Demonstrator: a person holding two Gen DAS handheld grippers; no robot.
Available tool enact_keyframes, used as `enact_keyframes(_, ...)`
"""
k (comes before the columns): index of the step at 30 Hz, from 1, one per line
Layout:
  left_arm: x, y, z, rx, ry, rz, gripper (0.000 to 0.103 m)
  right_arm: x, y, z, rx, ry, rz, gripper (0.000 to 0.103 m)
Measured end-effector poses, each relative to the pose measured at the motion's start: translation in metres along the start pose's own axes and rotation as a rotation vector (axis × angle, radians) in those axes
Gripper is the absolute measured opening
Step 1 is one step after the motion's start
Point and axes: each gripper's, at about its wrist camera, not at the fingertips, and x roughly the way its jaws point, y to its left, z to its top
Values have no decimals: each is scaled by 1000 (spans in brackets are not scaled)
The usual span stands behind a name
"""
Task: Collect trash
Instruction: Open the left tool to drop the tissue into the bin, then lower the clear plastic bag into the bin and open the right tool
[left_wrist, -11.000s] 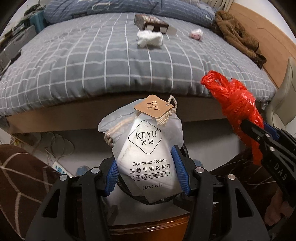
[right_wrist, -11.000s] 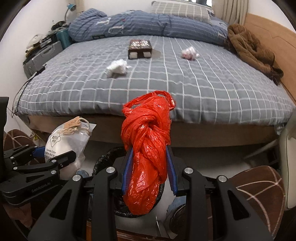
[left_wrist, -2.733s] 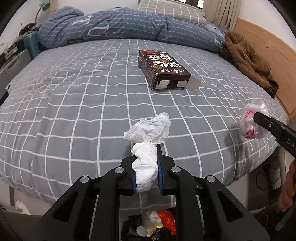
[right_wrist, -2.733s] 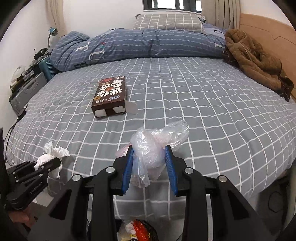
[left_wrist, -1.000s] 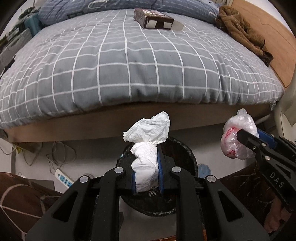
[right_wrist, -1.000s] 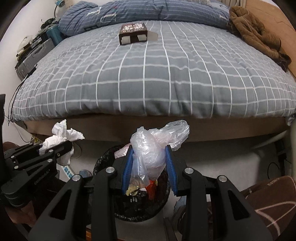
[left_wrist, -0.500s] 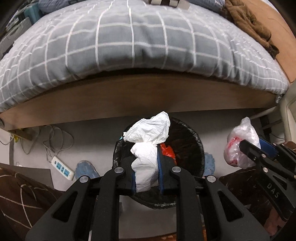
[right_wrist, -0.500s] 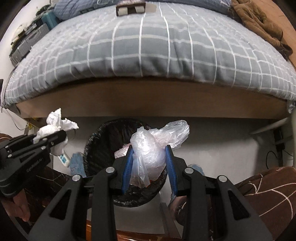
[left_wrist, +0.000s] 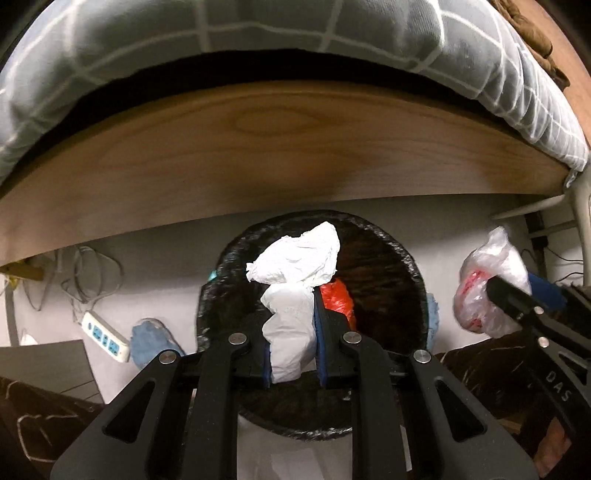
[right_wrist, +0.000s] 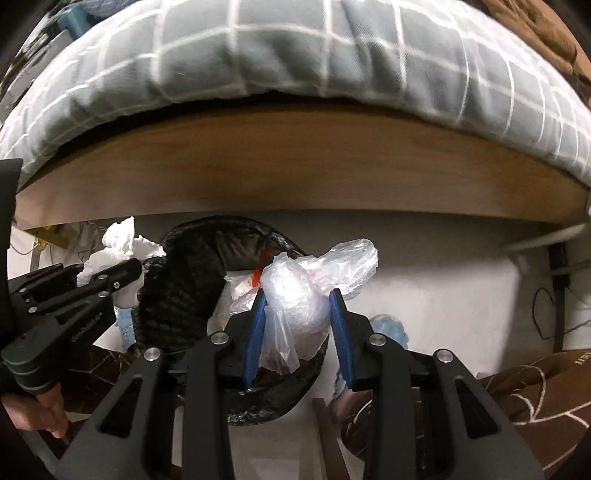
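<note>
1. Descent is the change: a second ago the bed top filled both views; now only its quilt edge (left_wrist: 110, 62) and wooden side rail (left_wrist: 295, 155) show, with the black-lined bin (left_wrist: 391, 258) right below.
2. The left gripper (left_wrist: 291, 328) stays clamped on the white crumpled tissue (left_wrist: 295, 258), directly over the bin mouth.
3. The right gripper (right_wrist: 295, 325) still pinches the clear plastic bag wad (right_wrist: 295, 295), over the bin's right rim.
4. Both pieces look ready to drop; releasing is likely next.
5. Red trash (left_wrist: 336, 299) already lies inside. On the pale floor (left_wrist: 147, 251), a power strip (left_wrist: 105, 334) and cables sit left of the bin.
</note>
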Motion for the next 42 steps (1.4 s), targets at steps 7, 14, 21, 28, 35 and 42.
enact_keyframes(7,21,-15,2,38,33,-12,17,12,-10,-1,34,10,-27,33)
enact_keyframes(14,34,-8,1,10,68,-1,30,17,2,0,7,15,-31,33)
enact_keyframes(21,15,2,3,-21,-13,41,76,8,13,8,-27,-26,-19,33)
enact_keyframes(28,-16,31,3,-64,-112,120,97,-2,29,19,-41,-57,27,34)
enact_keyframes(35,-32,57,-6,-86,-118,148,97,6,48,17,-80,-22,77,34)
enact_keyframes(42,-23,56,-14,-58,-64,171,97,16,67,11,-138,4,65,34)
